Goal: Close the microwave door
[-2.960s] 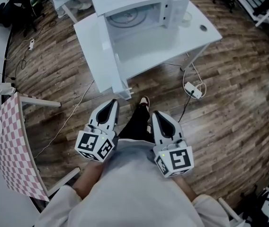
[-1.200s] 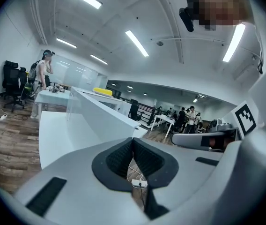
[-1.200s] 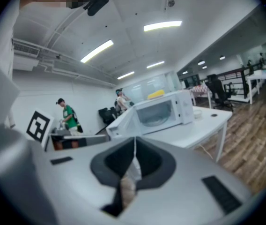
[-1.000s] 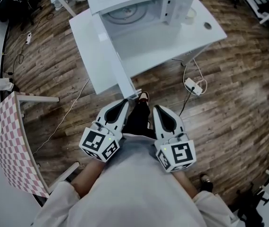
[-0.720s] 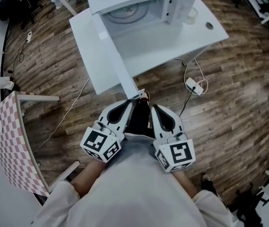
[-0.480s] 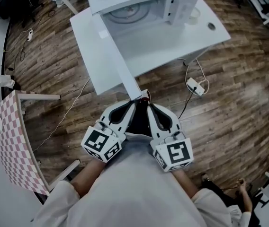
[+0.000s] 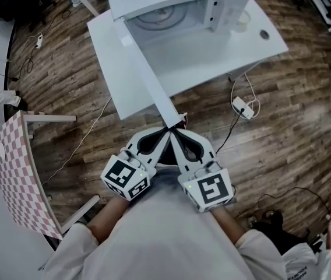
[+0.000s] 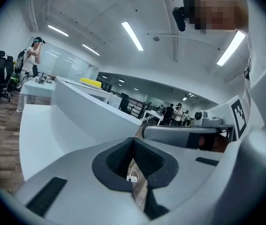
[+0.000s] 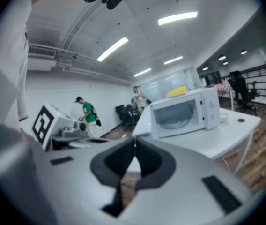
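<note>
The microwave door (image 7: 149, 79) stands wide open. Near the person's body the left gripper (image 7: 163, 134) and right gripper (image 7: 173, 134), each with jaws pressed together on nothing, meet tip to tip, probably to push as one blunt point. Just beyond them the door's free end overhangs the near edge of the table (image 7: 229, 57), and the microwave (image 7: 177, 7) sits farther back.

We record bright, even overhead light. Head view: microwave (image 7: 171, 7) and table (image 7: 224, 51) beneath it near overexposed, white surfaces losing detail. Shadows on floor (image 7: 293, 115) beside microwave faint, diffuse. Planks far from microwave bow toward frame edges. Gripper views: ceiling strip lights (image 9: 177, 17) above microwave glare slightly. We see heavy fisheye curvature, black vignette at corners. Foreground close to lens soft, out of focus. Microwave in right gripper view moderately sharp, background beyond it hazy.
</note>
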Available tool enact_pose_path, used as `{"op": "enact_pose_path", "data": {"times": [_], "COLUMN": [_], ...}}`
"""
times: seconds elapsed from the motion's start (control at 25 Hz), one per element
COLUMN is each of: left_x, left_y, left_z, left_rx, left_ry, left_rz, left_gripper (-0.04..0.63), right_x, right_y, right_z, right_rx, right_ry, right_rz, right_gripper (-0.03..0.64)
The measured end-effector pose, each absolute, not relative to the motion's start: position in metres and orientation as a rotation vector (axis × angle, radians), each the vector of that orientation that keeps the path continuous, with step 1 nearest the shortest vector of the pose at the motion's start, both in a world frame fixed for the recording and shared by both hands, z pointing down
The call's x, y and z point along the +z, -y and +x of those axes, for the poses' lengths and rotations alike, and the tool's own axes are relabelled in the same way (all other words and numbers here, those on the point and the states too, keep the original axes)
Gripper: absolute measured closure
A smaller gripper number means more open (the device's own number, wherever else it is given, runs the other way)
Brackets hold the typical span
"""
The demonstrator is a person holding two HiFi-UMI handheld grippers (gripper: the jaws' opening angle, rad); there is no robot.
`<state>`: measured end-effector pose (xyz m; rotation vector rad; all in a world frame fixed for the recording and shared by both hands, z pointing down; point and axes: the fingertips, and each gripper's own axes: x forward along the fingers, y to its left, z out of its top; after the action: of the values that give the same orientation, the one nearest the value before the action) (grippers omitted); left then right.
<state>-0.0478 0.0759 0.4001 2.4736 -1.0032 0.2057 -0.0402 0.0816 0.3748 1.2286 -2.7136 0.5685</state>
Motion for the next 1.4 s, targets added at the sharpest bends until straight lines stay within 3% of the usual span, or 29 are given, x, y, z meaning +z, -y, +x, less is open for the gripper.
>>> {"op": "enact_pose_path", "data": {"times": [1.4], "left_x": [0.411], "left_y": [-0.038], "left_z": [-0.015], "left_rx": [0.265], "left_ry": [0.819], "left_rz": [2.470], "left_gripper": [0.577], "right_x": [0.374], "right_y": [-0.038], "right_z": [0.014], "right_rx": [0.631], "right_ry": [2.676], "right_rz": [1.402], "right_gripper": [0.592]}}
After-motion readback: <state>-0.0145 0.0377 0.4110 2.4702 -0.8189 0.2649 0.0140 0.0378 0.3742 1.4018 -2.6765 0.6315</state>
